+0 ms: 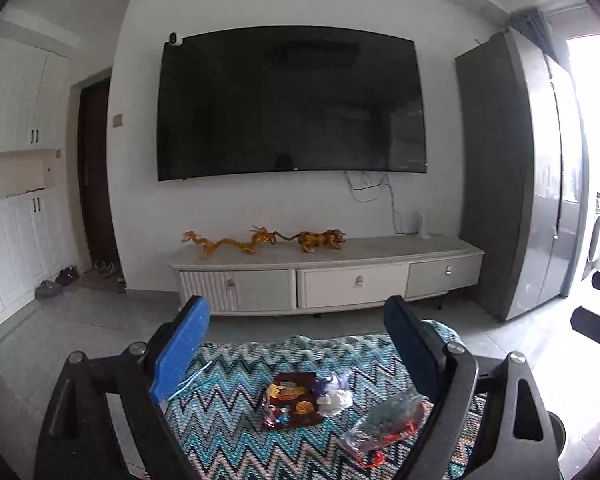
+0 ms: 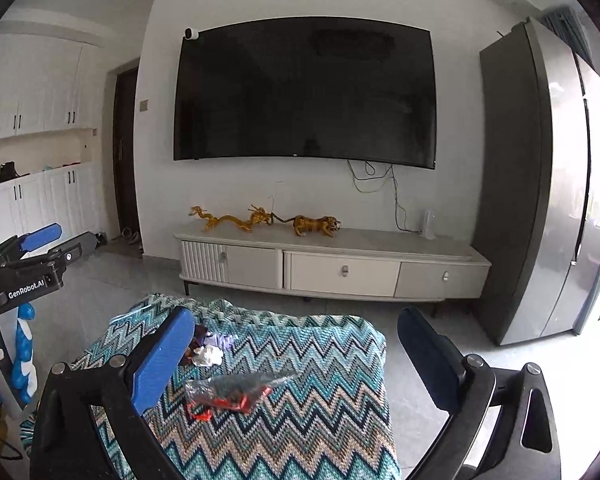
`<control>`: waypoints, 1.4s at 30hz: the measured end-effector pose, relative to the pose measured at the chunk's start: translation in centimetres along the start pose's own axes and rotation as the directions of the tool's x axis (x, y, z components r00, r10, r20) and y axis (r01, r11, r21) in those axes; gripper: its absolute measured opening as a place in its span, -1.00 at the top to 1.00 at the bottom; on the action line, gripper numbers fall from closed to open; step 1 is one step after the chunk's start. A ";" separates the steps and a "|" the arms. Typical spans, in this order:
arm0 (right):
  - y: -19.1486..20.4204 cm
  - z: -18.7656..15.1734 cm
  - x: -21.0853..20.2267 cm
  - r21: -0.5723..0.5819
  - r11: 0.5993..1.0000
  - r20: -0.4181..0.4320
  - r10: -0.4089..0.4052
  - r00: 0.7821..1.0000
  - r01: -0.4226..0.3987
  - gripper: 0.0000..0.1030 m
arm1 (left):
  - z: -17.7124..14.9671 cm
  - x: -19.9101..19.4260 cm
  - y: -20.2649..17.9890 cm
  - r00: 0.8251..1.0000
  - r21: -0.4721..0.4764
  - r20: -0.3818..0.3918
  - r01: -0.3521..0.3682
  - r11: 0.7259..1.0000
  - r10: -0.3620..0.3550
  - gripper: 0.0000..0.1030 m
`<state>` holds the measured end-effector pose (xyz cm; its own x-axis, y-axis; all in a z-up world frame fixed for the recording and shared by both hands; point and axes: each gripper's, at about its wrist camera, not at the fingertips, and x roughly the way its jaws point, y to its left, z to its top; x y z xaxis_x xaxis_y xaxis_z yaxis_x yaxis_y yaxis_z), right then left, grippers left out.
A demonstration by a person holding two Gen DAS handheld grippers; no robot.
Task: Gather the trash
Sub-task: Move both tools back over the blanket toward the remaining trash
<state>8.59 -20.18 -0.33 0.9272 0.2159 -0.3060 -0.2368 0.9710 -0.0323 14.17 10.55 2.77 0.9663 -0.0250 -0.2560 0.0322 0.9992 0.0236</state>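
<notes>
Trash lies on a zigzag-patterned blanket (image 1: 236, 432). A dark red snack wrapper (image 1: 290, 400) lies flat, with a crumpled white and purple scrap (image 1: 332, 394) touching its right side. A clear plastic bag with red strings (image 1: 384, 428) lies to the right. My left gripper (image 1: 296, 344) is open and empty, above and before the wrapper. In the right wrist view, my right gripper (image 2: 296, 364) is open and empty above the blanket (image 2: 300, 432). The clear bag (image 2: 228, 394) lies near its left finger, and the white scrap (image 2: 208, 356) and wrapper (image 2: 194, 346) are partly hidden behind that finger.
A white TV cabinet (image 1: 328, 276) with a golden dragon (image 1: 228, 242) and tiger (image 1: 322, 240) stands against the far wall under a large TV (image 1: 292, 104). A grey fridge (image 1: 532, 184) stands right. White cupboards (image 1: 16, 240) line the left. The left gripper also shows in the right wrist view (image 2: 48, 244).
</notes>
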 end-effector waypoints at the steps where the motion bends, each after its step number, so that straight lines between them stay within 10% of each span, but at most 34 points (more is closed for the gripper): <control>1: 0.2 0.1 0.5 -0.004 1.000 -0.001 0.006 1.000 -0.006 -0.99 | 0.1 0.3 0.3 1.000 -0.005 -0.001 -0.006 1.000 0.006 -0.72; 19: 0.7 -2.8 9.0 0.017 0.997 -0.138 0.081 0.987 -0.080 -0.99 | -2.5 7.7 6.1 0.982 -0.081 -0.136 -0.142 0.987 0.130 -0.73; 42: -0.2 -3.9 9.9 0.039 0.995 -0.178 0.098 0.979 -0.093 -0.99 | -3.5 8.3 6.3 0.979 -0.077 -0.166 -0.129 0.989 0.115 -0.73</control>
<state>16.73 -18.65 -7.08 0.8330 0.2884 -0.4722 -0.3100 0.9501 0.0334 21.53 16.71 -2.64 0.9077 0.0951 -0.4086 -0.1124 0.9935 -0.0184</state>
